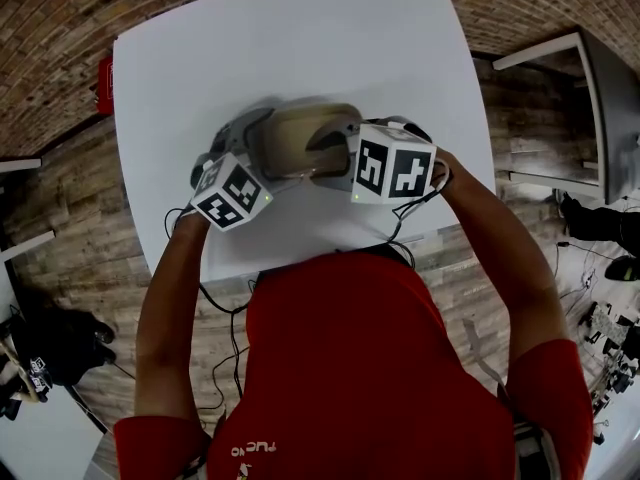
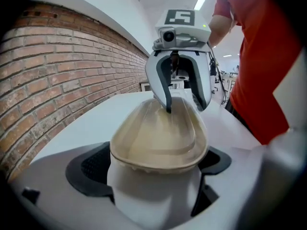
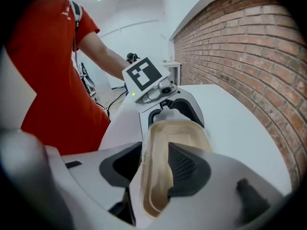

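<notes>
The person is holding a beige lidded tub (image 1: 300, 140) over the white table (image 1: 280, 38), toward its 6 o'clock edge. The left gripper (image 2: 149, 166) is gripping the tub's 9 o'clock end, jaws spread wide across its full width. The right gripper (image 3: 154, 169) is pinching the rim at 3 o'clock, jaws nearly together.

beige oblong tray (image 1: 300, 140) | shallow, rimmed | clamped at both ends | over white table (image 1: 200, 58)
</notes>
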Tool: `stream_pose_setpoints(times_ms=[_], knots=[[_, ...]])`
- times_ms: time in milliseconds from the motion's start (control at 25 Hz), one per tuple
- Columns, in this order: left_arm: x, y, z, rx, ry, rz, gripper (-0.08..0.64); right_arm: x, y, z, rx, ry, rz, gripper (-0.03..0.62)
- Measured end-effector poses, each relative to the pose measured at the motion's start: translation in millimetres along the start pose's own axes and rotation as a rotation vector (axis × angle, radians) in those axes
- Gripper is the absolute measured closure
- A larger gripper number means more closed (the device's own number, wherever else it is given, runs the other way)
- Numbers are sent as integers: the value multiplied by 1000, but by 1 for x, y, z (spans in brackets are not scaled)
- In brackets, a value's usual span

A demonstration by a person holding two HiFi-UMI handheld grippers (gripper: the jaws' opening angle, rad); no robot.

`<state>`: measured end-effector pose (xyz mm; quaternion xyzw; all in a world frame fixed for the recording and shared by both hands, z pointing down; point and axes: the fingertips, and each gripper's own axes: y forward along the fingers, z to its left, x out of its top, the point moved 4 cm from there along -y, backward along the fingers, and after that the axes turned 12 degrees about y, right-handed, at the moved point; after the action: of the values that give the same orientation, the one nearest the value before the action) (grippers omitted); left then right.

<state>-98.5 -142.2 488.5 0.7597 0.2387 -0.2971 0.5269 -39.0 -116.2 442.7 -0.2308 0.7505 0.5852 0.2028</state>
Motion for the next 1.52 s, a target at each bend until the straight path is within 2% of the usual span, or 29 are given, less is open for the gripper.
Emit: stream_pose_setpoints(times_ms=[160, 240, 280, 360, 480, 640, 720, 800, 1000, 1160, 1240, 1320, 1520], knots=[[0, 0, -3, 19, -3, -3, -2, 2, 3, -1, 57, 40, -20, 408], [-1, -1, -3, 20, -30, -23, 2, 6, -1, 1, 39, 30, -5, 407], [-2, -3, -2, 18, -54, -38, 3, 9, -4, 2, 4, -6, 19, 407], [-4, -8, 0, 14, -94, -60, 3, 11, -2, 6, -113, -143, 81, 400], [-6, -10, -3, -3, -95, -64, 3, 8, 12, 11, -273, -328, 167, 357], [-5, -7, -9, -25, -85, -66, 5, -3, 30, 12, -336, -393, 241, 348], [-5, -8, -9, -20, -89, -61, 5, -1, 29, 10, -330, -363, 213, 350], [-4, -8, -6, -2, -91, -62, 5, 4, 24, 8, -286, -283, 156, 356], [0, -6, -4, 31, -28, -30, 20, 12, 14, 4, -104, -82, 80, 377], [1, -2, -5, 31, -6, -7, 23, 13, 8, 2, 8, 63, 70, 403], [1, -1, -5, 31, -9, -11, 23, 14, 6, 2, 19, 78, 71, 405], [0, -2, -4, 30, -29, -27, 23, 16, 7, 4, -13, 21, 81, 403], [-3, -6, -4, 31, -65, -37, 23, 13, 18, 13, -236, -270, 226, 368]])
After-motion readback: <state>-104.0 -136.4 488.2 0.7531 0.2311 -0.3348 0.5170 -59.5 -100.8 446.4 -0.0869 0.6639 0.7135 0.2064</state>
